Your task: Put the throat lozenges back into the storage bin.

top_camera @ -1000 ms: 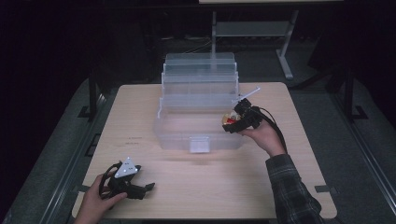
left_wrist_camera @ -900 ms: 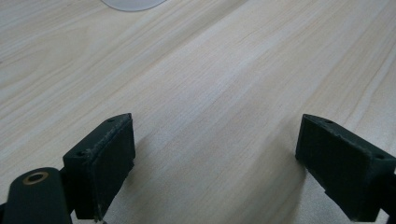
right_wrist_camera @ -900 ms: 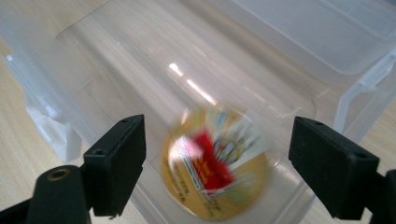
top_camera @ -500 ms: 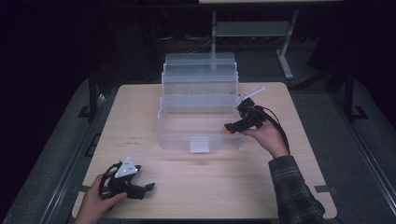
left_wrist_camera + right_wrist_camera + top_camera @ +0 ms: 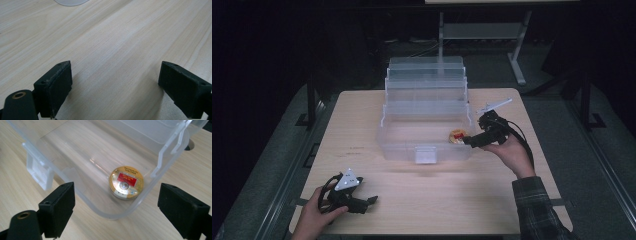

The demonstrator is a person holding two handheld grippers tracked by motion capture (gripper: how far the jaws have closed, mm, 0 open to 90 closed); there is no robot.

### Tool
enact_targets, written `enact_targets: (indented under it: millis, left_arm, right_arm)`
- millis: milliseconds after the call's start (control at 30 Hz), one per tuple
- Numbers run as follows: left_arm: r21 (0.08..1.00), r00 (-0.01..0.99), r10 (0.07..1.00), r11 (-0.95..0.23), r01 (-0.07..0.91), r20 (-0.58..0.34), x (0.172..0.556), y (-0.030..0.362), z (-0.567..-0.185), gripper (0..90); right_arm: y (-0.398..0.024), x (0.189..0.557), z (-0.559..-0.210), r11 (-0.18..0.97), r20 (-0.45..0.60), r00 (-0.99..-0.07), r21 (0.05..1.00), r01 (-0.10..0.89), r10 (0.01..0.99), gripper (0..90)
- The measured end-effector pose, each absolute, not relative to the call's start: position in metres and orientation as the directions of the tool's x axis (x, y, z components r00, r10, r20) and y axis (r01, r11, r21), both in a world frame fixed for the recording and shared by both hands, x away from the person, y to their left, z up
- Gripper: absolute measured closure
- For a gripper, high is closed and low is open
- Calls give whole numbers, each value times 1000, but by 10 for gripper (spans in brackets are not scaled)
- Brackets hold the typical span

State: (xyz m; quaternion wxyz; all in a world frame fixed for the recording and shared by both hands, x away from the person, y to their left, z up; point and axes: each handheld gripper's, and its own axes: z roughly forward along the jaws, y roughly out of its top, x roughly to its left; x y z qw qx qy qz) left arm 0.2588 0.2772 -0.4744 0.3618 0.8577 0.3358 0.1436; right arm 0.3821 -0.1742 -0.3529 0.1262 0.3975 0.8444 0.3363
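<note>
A clear plastic box [image 5: 402, 142] with stepped open trays stands mid-table. A round gold tin with a red label [image 5: 126, 182] lies flat on the box floor in its right front corner; the same gold tin [image 5: 457, 136] also shows from above. My right gripper [image 5: 468, 142] hovers at the box's right front corner, open, with nothing between its jaws. My left gripper [image 5: 371, 201] rests low near the table's front left, open over bare wood [image 5: 112, 62].
The box's front latch [image 5: 425, 155] juts toward me, and a latch [image 5: 37, 173] shows left of the tin. The box's corner wall [image 5: 110, 213] lies between my right jaws and the tin. The wooden table [image 5: 452, 200] ends near my left gripper.
The tin has left my right gripper and now lies in the box. My right gripper has opened and drawn slightly back and down. The left gripper has not moved.
</note>
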Motion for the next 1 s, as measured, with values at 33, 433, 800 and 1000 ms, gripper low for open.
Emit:
enact_targets:
  millis: [33, 433, 800, 1000]
  left_arm:
    - [717, 733, 680, -512, 472, 3, 259, 277, -474, 111]
    - [717, 734, 680, -513, 472, 4, 259, 277, -474, 111]
    - [717, 734, 680, -513, 472, 3, 259, 277, -474, 111]
    - [717, 733, 680, -513, 472, 3, 259, 277, -474, 111]
  right_arm:
    - [-176, 381, -353, 457, 55, -651, 669, 587, 757, 137]
    - [-194, 361, -361, 431, 69, -638, 681, 592, 767, 96]
    - [-207, 343, -376, 420, 71, -625, 681, 600, 777, 95]
    - [-216, 334, -386, 406, 84, -614, 678, 613, 785, 91]
